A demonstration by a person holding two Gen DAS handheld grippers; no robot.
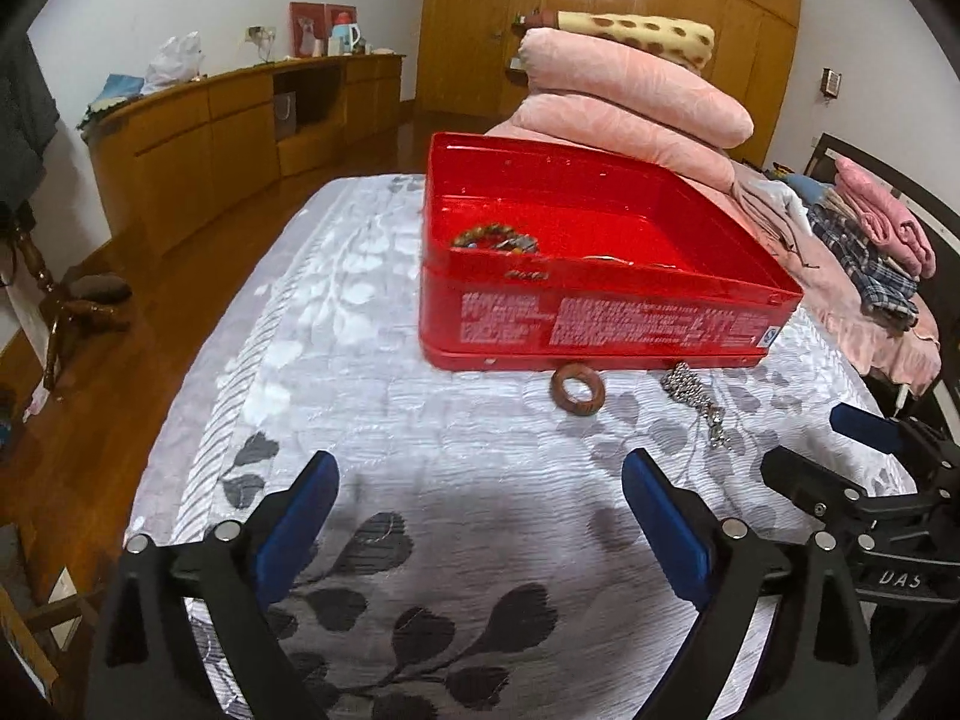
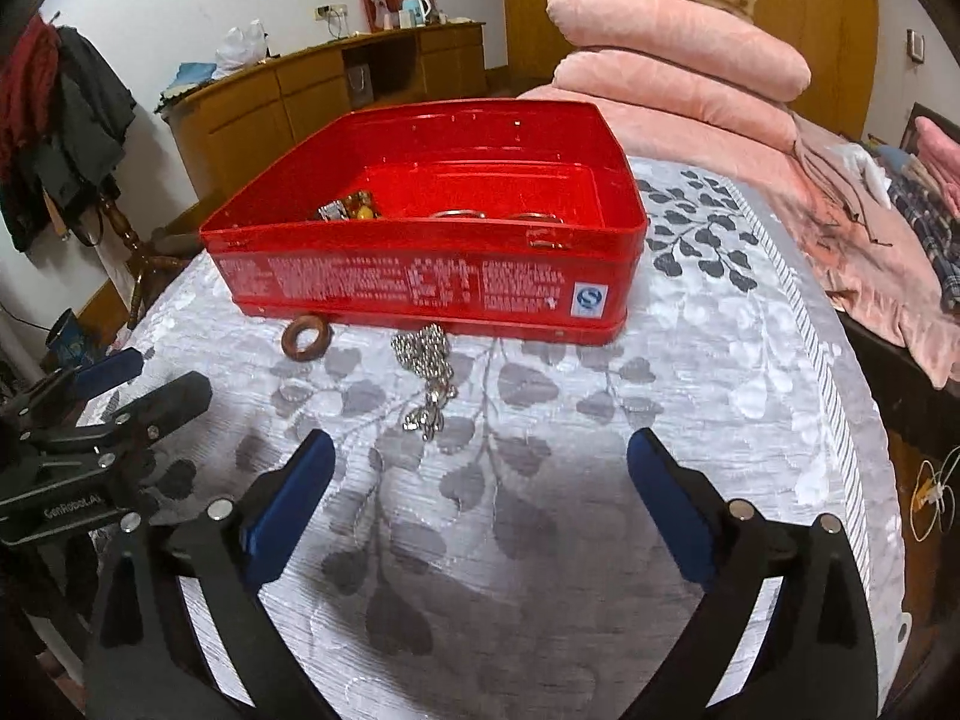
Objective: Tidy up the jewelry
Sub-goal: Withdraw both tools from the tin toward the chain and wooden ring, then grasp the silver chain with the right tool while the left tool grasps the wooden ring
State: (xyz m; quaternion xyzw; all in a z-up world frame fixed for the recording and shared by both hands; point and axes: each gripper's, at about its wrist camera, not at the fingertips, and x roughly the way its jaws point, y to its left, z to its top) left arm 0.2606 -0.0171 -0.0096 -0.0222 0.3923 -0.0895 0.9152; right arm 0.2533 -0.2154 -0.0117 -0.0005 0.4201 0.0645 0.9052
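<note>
Both spread wide and empty above the leaf-patterned bedspread (image 1: 372, 420): left gripper (image 1: 480, 510) and right gripper (image 2: 480, 498). Ahead of the fingers, well apart from them, a wooden ring (image 1: 578, 390) and silver chain (image 2: 423, 369), just beside the red tin (image 2: 420, 276). Inside the tin, beads (image 1: 495, 238) and bangles (image 2: 462, 214).

The red box (image 2: 420, 276) looks like thin metal with a glossy painted skin, and the bed cover (image 1: 420, 450) under it is a matt woven cloth with a fine ribbed texture. Just before the box lie a ring (image 1: 578, 390) of smooth brown wood and a chain (image 2: 427, 378) of small shiny metal beads. The left gripper (image 1: 480, 498) and the right gripper (image 2: 483, 480) are matt black plastic with smooth blue pads (image 2: 672, 504), and the pillows (image 1: 630, 90) behind seem a soft, plush pink cloth.
</note>
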